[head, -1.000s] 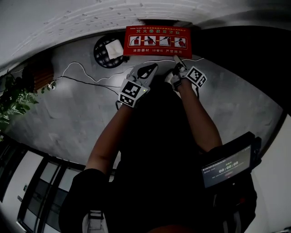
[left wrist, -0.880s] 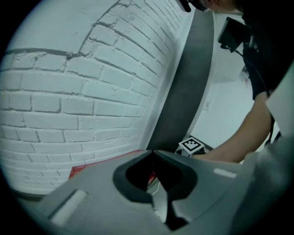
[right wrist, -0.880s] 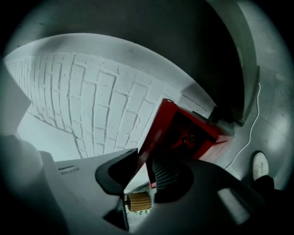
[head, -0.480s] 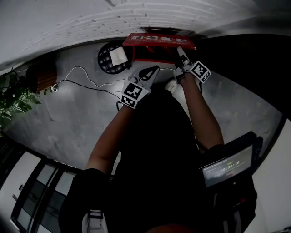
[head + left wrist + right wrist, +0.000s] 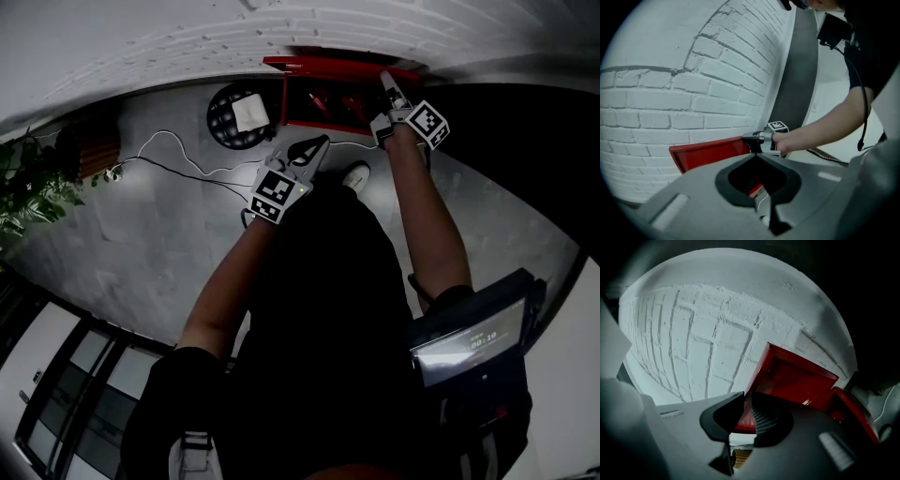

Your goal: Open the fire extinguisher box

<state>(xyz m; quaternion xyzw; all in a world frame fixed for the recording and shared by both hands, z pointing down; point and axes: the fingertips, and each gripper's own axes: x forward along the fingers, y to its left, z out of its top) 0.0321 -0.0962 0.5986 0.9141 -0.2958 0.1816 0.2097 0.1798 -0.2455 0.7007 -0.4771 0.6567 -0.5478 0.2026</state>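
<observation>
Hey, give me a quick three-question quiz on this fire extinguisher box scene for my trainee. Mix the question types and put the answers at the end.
1. True or false: the lid of the red box is raised.
2. Which claw has the lid's edge between its jaws? A) left B) right C) neither
3. Fill in: the box stands against a white ___ wall.
Key: 1 true. 2 B: the right claw is closing on the edge, and the left claw is shut and empty. 3 brick.

The raised lid (image 5: pixel 328 64) stands before the brick wall (image 5: pixel 141 37), leaving the fire extinguisher box (image 5: pixel 314 123) open to reach from above.
</observation>
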